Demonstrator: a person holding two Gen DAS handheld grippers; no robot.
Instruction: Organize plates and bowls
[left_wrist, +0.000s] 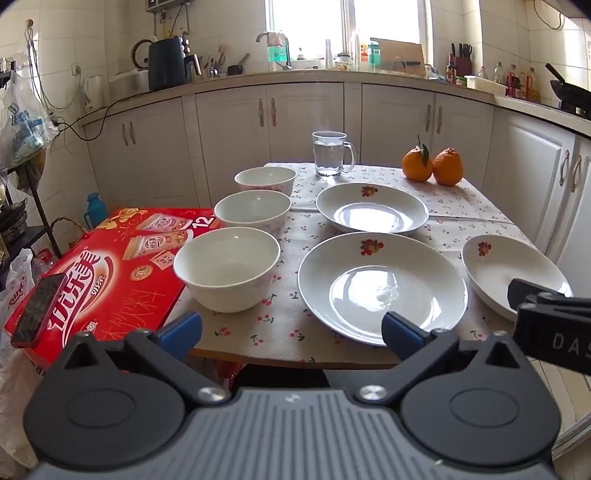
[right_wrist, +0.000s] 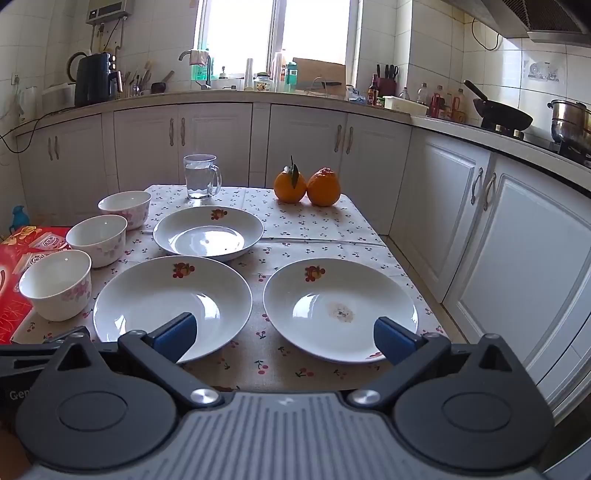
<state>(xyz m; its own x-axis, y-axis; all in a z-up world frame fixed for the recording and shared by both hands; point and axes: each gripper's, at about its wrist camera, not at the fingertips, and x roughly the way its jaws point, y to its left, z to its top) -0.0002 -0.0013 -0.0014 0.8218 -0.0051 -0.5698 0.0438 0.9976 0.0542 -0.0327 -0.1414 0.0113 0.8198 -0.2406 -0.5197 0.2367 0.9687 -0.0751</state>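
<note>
Three white bowls stand in a row along the table's left side: near (left_wrist: 227, 268) (right_wrist: 56, 283), middle (left_wrist: 253, 212) (right_wrist: 97, 240), far (left_wrist: 265, 180) (right_wrist: 125, 207). Three white plates with a fruit print lie on the cherry-print cloth: far plate (left_wrist: 372, 207) (right_wrist: 208, 232), near-left plate (left_wrist: 382, 286) (right_wrist: 171, 301), near-right plate (left_wrist: 511, 273) (right_wrist: 340, 308), which has a brown stain. My left gripper (left_wrist: 291, 332) is open and empty at the table's near edge. My right gripper (right_wrist: 284, 338) is open and empty over the near edge, between the two near plates.
A glass mug of water (left_wrist: 331, 153) (right_wrist: 200, 176) and two oranges (left_wrist: 432, 166) (right_wrist: 306, 186) stand at the table's far end. A red carton (left_wrist: 107, 269) with a phone (left_wrist: 38, 310) on it sits left of the table. Kitchen cabinets (right_wrist: 517, 236) run close along the right.
</note>
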